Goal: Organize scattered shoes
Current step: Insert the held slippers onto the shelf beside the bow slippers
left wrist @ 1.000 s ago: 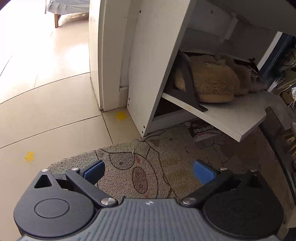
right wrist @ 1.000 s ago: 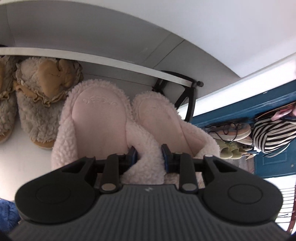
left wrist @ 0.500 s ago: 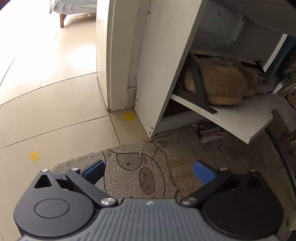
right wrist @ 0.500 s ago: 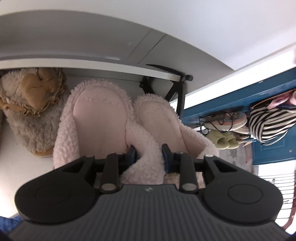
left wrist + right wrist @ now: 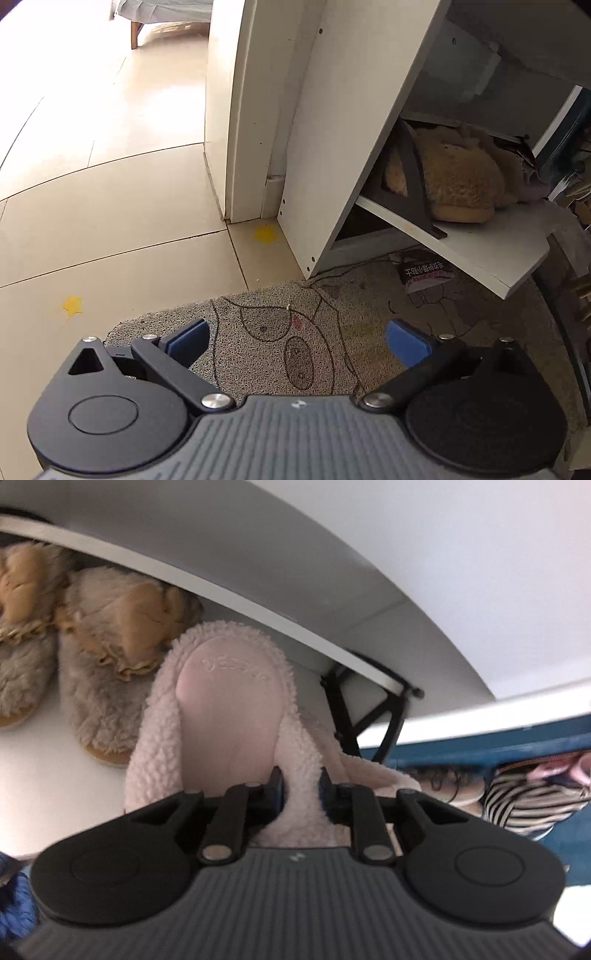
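Your right gripper (image 5: pixel 301 790) has just been closing and now pinches the fleecy side wall of the pink slipper (image 5: pixel 225 731) at frame centre, on the white shelf (image 5: pixel 33 760); two tan furry slippers (image 5: pixel 110 664) sit just beside it at upper left. Your left gripper (image 5: pixel 295 339) hangs wide open and empty over the patterned doormat (image 5: pixel 277 332) at lower centre, with the shoe cabinet (image 5: pixel 351 110) at upper right.

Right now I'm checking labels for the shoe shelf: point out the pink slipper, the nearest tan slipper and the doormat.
pink slipper (image 5: pixel 225 716): right wrist view, on its smooth insole.
tan slipper (image 5: pixel 107 686): right wrist view, on its fluffy upper.
doormat (image 5: pixel 258 347): left wrist view, on its printed middle.
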A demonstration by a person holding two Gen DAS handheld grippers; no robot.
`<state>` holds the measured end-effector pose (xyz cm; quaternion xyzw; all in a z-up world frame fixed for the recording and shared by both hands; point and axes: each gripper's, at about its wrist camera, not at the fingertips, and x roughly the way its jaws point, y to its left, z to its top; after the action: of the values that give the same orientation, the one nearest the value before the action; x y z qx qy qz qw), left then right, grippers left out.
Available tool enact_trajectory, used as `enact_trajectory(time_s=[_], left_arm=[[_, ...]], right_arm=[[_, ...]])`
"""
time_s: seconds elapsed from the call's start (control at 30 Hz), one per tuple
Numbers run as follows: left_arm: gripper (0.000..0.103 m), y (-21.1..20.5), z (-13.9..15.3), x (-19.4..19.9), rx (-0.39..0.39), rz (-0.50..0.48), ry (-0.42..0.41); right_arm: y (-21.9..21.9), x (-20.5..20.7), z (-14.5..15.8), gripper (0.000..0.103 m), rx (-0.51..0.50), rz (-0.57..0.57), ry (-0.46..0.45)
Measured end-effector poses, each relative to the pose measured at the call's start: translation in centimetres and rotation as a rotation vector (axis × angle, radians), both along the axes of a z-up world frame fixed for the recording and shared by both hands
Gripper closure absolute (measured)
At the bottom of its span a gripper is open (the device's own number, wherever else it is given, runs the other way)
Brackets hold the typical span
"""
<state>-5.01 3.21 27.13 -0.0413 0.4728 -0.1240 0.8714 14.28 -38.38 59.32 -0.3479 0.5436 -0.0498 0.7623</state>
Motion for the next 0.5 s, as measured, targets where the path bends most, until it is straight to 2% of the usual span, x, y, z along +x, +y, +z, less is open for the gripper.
enact_trajectory(time_s=[0.13,0.2,0.43,0.5], left_arm=[[0.001,-0.1,0.6,0.0,-0.006,-0.002,-0.022],[0.001,-0.3,0.7,-0.1,-0.004,-0.009,-0.024],[0.001,-0.1,0.8,-0.2,0.004,-0.012,-0.026],[0.001,0.2,0.7,-0.1,0.006,0.001,-0.017]], right_arm=[[-0.4,-0.3,1.5,0.086,0.057,-0.036,-0.043],[-1.3,0.2,1.9,0.085,0.068,-0.092,-0.042],[-2.1,1.9,0.8,0.082,0.009,-0.181,0.000],[-1.4,2.8,-0.3,0.081,-0.075,-0.190,0.029]])
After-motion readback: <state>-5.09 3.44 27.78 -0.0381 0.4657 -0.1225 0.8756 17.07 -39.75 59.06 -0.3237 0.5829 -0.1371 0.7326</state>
